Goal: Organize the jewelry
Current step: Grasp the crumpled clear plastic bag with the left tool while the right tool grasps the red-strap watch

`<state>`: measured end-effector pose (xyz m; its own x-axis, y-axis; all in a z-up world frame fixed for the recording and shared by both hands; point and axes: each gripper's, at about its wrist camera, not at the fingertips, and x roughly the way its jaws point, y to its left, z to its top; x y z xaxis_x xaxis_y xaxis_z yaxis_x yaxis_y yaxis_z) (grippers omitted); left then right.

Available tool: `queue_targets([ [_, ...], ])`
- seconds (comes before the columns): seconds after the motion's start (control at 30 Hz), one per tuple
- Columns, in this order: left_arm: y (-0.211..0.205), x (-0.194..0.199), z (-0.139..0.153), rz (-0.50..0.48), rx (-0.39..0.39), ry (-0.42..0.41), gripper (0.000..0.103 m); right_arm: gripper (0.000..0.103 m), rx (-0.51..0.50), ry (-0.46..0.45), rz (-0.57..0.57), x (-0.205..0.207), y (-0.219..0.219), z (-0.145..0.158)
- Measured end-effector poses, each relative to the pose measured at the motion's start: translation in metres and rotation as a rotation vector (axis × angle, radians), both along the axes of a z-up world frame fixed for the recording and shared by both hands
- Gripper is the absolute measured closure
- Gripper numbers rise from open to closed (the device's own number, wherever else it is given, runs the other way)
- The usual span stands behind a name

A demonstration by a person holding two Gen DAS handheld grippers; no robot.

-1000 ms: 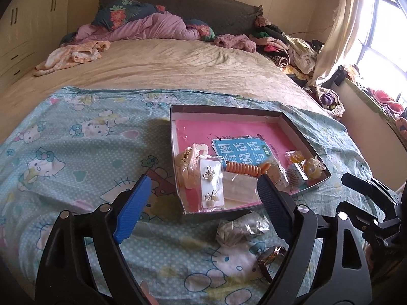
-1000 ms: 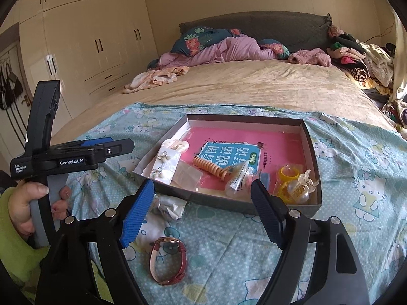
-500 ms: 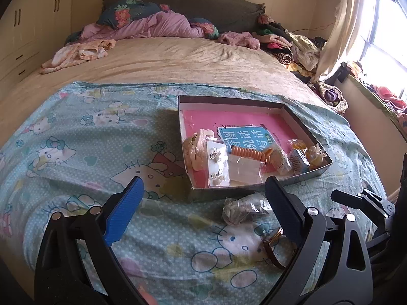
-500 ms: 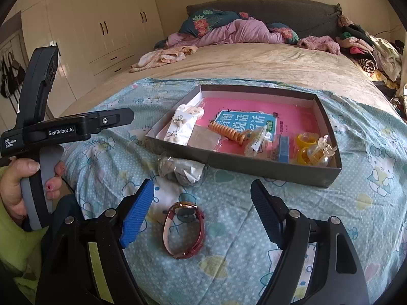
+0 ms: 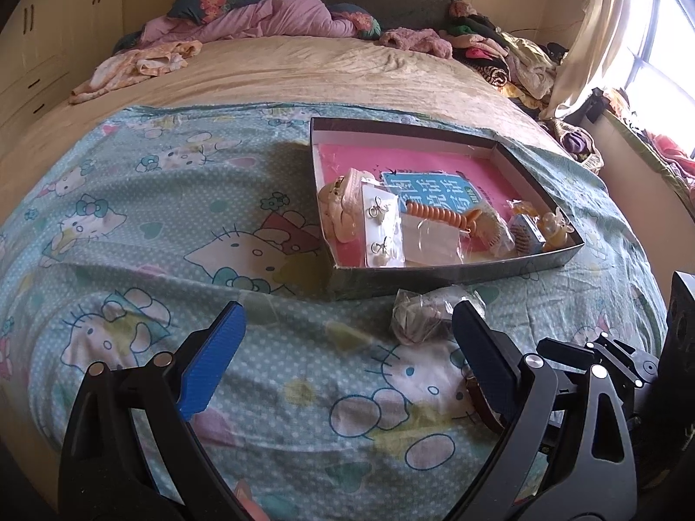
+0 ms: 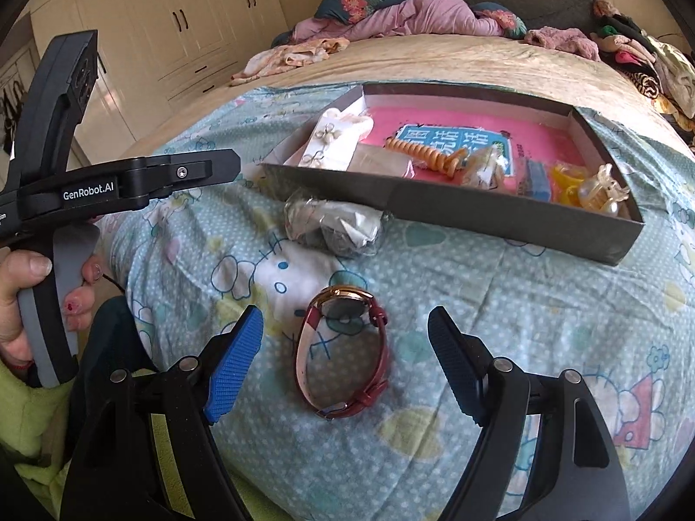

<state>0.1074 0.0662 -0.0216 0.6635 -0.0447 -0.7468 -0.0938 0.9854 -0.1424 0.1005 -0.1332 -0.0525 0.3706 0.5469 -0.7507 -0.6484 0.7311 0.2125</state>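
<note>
Watch [image 6: 343, 349] flat-ish, strap lengthwise btwn right gripper [image 6: 345, 367] fingers.

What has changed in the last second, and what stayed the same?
Both grippers drew back from the box toward the near edge of the bed. The right gripper now has the red watch lying between its open fingers, not touched. The left gripper is open too, holding nothing. The box, its contents, the crumpled plastic bag and the watch did not move.

Red-strapped watch [image 6: 343, 349], buckled, lies on the bed; crumpled plastic packet [image 6: 332, 228] at its 12 o'clock, touching the jewelry-filled dark tray [image 6: 499, 212].
</note>
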Motion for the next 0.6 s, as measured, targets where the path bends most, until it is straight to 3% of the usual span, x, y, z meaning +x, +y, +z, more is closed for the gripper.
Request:
queue_targets([
  [0.27,-0.010,0.005,-0.013,-0.019,-0.017,0.042,0.014,0.031,-0.050,-0.015,0.025,-0.002,0.012,-0.020],
  [0.43,-0.017,0.015,-0.023,-0.037,-0.050,0.077,0.014,0.057,-0.060,-0.055,0.037,-0.003,0.009,-0.023],
  [0.6,-0.027,0.029,-0.035,-0.061,-0.100,0.118,0.014,0.059,-0.040,-0.052,-0.002,0.003,-0.008,-0.022],
])
